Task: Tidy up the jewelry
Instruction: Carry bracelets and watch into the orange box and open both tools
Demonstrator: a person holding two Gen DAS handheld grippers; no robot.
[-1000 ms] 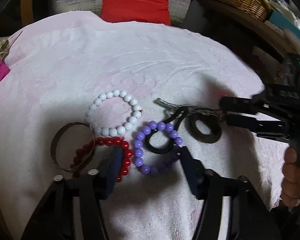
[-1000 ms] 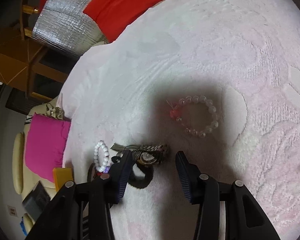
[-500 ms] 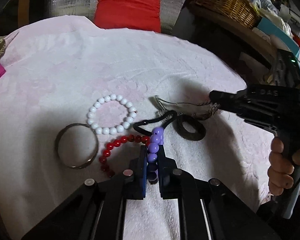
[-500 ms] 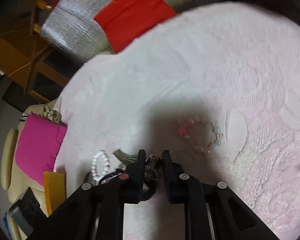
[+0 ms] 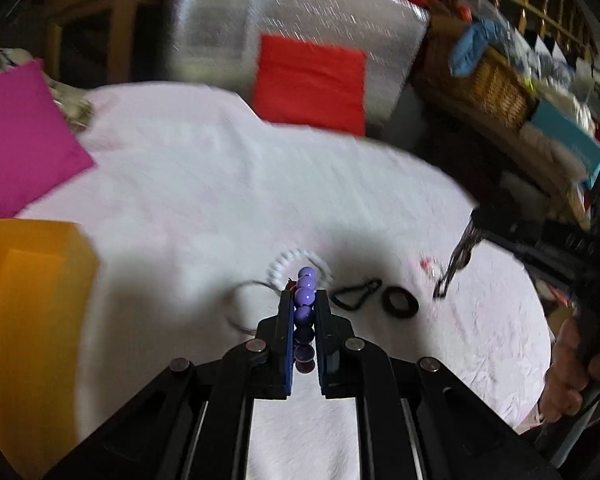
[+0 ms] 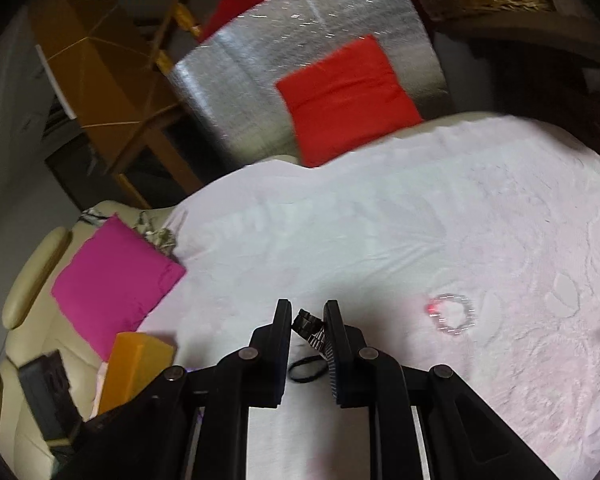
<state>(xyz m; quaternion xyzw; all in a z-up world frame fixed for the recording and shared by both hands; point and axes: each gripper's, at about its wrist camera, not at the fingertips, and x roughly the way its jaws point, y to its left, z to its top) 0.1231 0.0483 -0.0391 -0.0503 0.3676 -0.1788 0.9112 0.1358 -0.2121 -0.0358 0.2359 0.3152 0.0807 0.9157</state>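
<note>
The left gripper [image 5: 305, 300] is pinched on a purple bead bracelet [image 5: 305, 298], whose beads stand in a row between the blue pads and rise past the tips, clear of the cloth. The right gripper [image 6: 308, 312] is clamped on a metal watch band [image 6: 311, 330]; in the left wrist view the band [image 5: 456, 258] hangs as a dark chain from that gripper, which a hand [image 5: 570, 376] holds at the frame's right edge.

Past the purple bracelet, on the pale pink cloth [image 5: 204, 200] covering the tabletop, lie a blurred white bead bracelet [image 5: 278, 266] and, to its left, a thin metal bangle [image 5: 240, 304]. To the purple bracelet's right lie a black cord loop [image 5: 356, 294] and then a dark ring [image 5: 400, 302]. Farther right on the cloth, a clear bead bracelet with a red spot [image 6: 452, 314] lies alone.

An orange box [image 5: 32, 320] sits at the cloth's left edge, with a magenta cushion [image 5: 16, 136] beyond it on a cream sofa [image 6: 28, 280]. Behind the cloth, a red cushion [image 5: 312, 80] leans against a silver foil panel [image 5: 220, 20]. A wicker basket [image 5: 496, 80] stands on a cluttered shelf to the right.
</note>
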